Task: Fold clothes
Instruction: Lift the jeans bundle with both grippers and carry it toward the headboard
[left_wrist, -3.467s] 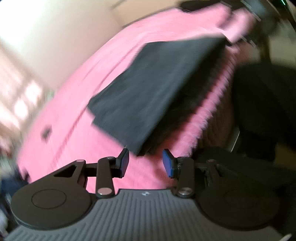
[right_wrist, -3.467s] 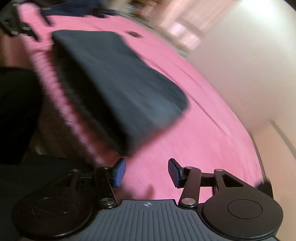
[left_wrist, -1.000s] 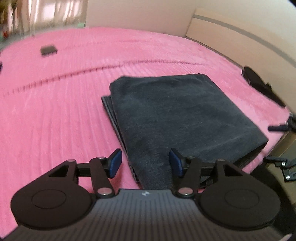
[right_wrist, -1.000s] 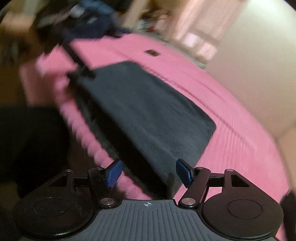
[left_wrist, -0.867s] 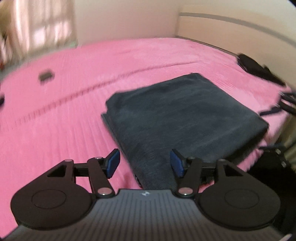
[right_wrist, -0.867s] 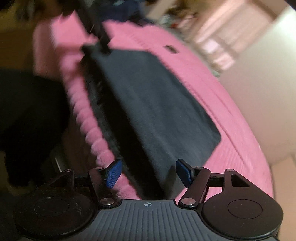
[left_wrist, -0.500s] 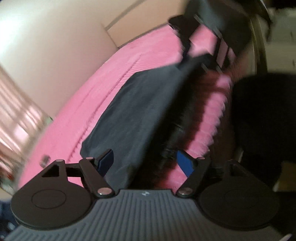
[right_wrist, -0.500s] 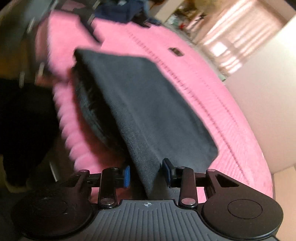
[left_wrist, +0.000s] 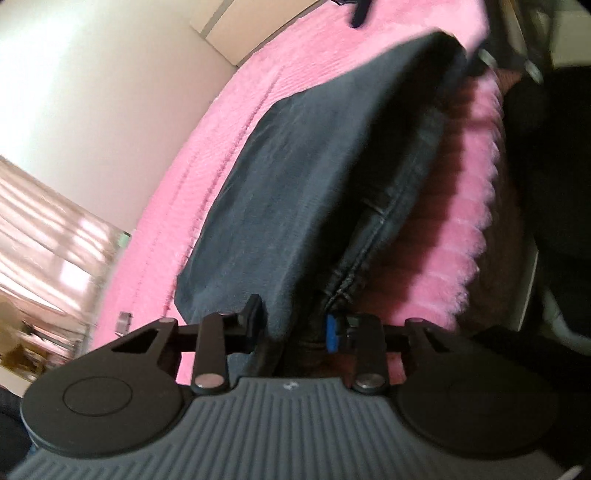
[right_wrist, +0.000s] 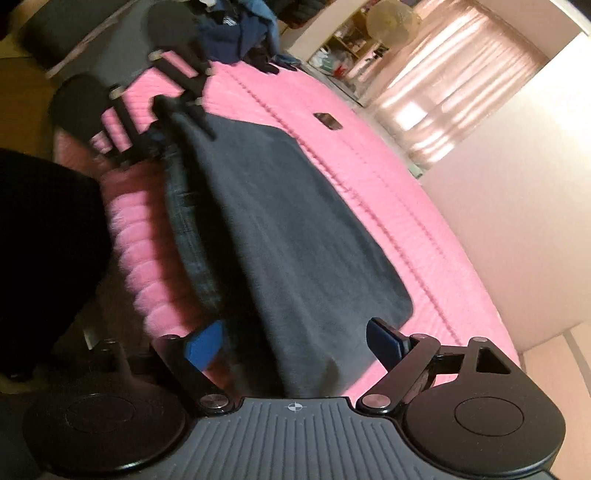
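Observation:
A folded dark grey garment (left_wrist: 314, 177) lies along the edge of a pink bed (left_wrist: 207, 192); stitched denim-like layers show at its side. My left gripper (left_wrist: 293, 323) is shut on the garment's near end, with cloth pinched between its fingers. In the right wrist view the same garment (right_wrist: 288, 229) runs away from me. My right gripper (right_wrist: 295, 343) is open, its blue pads standing on either side of the garment's near end. The left gripper (right_wrist: 162, 110) shows blurred at the garment's far end.
A small dark flat object (right_wrist: 327, 120) lies on the bed beyond the garment. A pile of blue and dark clothes (right_wrist: 236, 33) sits past the bed's far end. A person's dark clothing (right_wrist: 44, 240) fills the space beside the bed edge. A wall (right_wrist: 517, 166) borders the far side.
The left gripper's jaws, open half a second ago, have come together on the garment's end. The right gripper, then shut on the garment, has opened wide.

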